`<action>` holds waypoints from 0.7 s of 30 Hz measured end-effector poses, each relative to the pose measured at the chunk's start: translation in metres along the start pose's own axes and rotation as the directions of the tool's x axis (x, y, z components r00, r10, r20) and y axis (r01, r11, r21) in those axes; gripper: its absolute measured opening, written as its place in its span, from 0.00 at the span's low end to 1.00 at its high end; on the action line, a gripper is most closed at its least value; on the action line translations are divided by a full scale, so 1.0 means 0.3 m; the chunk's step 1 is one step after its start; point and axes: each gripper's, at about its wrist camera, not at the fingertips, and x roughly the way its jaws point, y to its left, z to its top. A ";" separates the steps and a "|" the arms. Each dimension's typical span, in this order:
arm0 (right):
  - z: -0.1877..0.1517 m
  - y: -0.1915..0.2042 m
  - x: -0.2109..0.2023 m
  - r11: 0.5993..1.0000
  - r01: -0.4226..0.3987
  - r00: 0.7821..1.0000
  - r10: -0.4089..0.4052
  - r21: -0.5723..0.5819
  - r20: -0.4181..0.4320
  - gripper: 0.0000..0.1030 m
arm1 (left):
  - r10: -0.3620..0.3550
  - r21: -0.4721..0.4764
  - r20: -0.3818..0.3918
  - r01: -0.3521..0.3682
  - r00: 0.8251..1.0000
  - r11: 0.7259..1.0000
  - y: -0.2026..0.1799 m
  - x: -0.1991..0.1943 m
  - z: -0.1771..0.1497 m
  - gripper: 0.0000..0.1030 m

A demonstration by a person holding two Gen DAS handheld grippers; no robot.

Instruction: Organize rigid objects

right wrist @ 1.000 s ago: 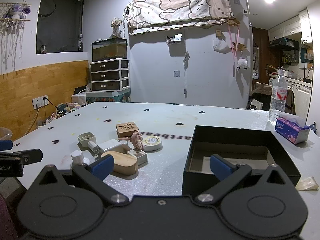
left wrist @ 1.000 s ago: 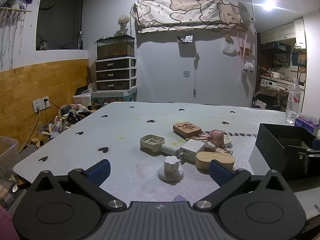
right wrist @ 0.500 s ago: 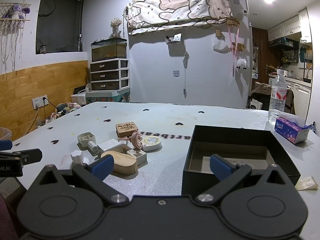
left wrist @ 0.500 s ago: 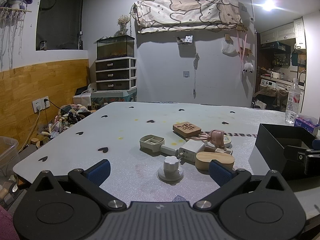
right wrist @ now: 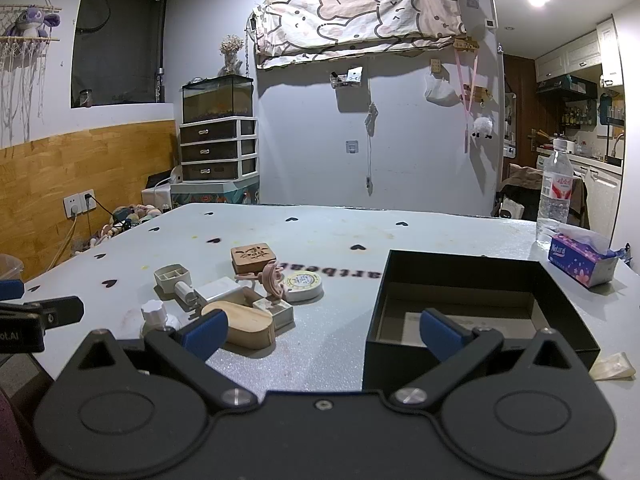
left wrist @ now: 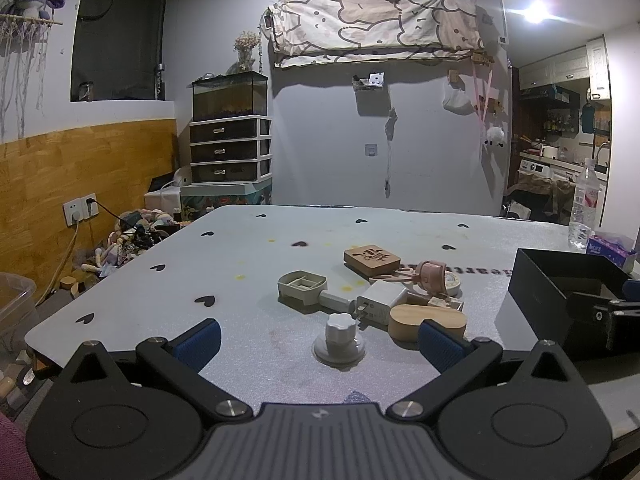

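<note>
Right wrist view shows your square black cardboard box (right wrist: 472, 276) still empty on the tabletop (right wrist: 340, 232); nothing is sorted. The clustered small items, including a rounded wooden block (right wrist: 244, 326), lie left. Both grippers' fingers gape wide, holding nothing.

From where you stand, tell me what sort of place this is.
Most likely a lived-in home, not a lab: a fish tank on plastic drawers, a cartoon blanket hung on the wall, and a kitchen through the doorway at right.
</note>
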 end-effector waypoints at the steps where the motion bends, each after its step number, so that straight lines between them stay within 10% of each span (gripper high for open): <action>1: 0.001 0.003 0.000 1.000 0.000 1.000 0.000 0.000 0.000 1.00 | -0.002 -0.001 0.000 0.002 1.000 1.000 0.000 0.001 0.000 1.00; 21: -0.039 -0.216 -0.004 0.986 0.147 0.989 -0.146 0.081 -0.019 1.00 | -0.014 -0.017 -0.094 0.012 0.995 1.000 -0.029 0.162 -0.054 1.00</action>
